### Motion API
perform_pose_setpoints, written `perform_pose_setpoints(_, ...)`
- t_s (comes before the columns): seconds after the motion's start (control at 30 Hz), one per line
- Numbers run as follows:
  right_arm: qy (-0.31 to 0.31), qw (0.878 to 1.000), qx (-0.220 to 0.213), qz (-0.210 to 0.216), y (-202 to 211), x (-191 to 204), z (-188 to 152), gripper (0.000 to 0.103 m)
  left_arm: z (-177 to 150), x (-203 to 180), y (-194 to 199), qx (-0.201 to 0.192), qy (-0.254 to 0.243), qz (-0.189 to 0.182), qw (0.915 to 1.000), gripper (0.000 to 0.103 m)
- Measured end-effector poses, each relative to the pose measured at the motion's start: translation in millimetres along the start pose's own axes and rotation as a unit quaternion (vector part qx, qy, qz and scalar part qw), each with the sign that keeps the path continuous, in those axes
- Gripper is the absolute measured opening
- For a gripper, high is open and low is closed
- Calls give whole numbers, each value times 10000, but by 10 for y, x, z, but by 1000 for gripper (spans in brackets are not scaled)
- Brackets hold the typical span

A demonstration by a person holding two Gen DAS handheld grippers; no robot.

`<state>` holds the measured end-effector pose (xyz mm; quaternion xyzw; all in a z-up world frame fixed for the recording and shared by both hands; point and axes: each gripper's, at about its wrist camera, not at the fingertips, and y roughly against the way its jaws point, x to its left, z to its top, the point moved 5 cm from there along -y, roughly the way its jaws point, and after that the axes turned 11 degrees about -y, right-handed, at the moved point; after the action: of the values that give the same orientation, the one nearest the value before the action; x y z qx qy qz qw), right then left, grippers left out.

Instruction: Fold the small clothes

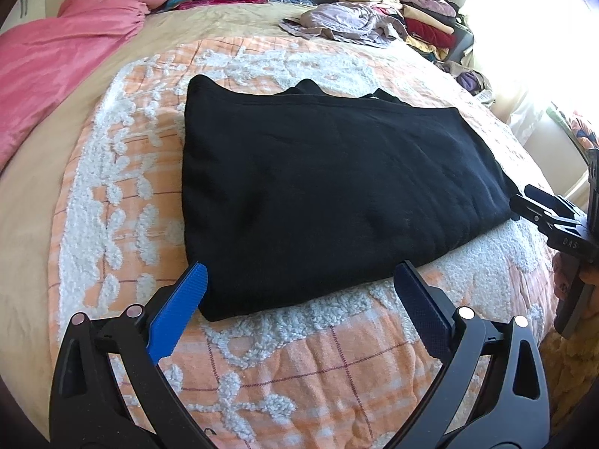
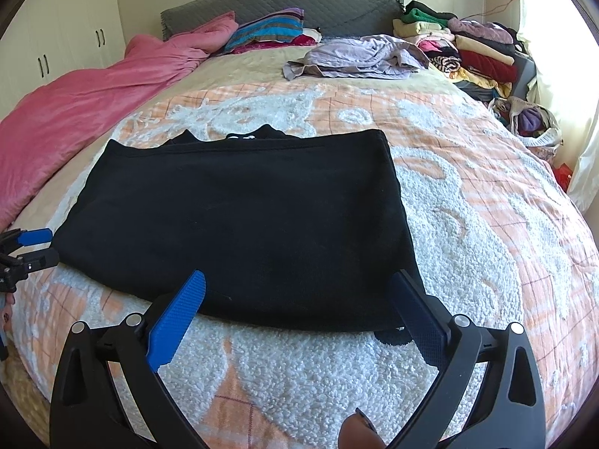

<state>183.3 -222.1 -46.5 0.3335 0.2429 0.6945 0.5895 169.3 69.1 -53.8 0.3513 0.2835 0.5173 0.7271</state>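
Bright window glare, fisheye-warped edges

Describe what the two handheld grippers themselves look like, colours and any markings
Both are alike: the left gripper and right gripper have matte black curved arms with silver round pivot pins. Each carries two flat, textured blue finger pads; the one in shade looks navy. Pale letters, possibly "DAS", are printed on the right gripper's black body in the left wrist view.

I found one black garment point(image 1: 318, 191) lying flat on the bed's orange-and-white tufted bedspread point(image 1: 299, 355), folded into a broad, roughly rectangular slab several layers thick. Its near edge ran smooth and rounded. Along the far edge, uneven black points of an under-layer stuck out past the top fold, with a small white mark among them. The surface showed only faint creases.
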Motion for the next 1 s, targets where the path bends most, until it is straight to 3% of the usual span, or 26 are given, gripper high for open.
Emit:
perform_pose_setpoints(0.67, 169, 9996, -175, 126, 55, 202, 9, 98, -63, 189, 184, -209, 195, 203, 9994, 93)
perform_pose_setpoints(1.0, 276, 9982, -479, 250, 175, 306, 42, 98, -39, 291, 309, -383, 314, 308, 9983, 93)
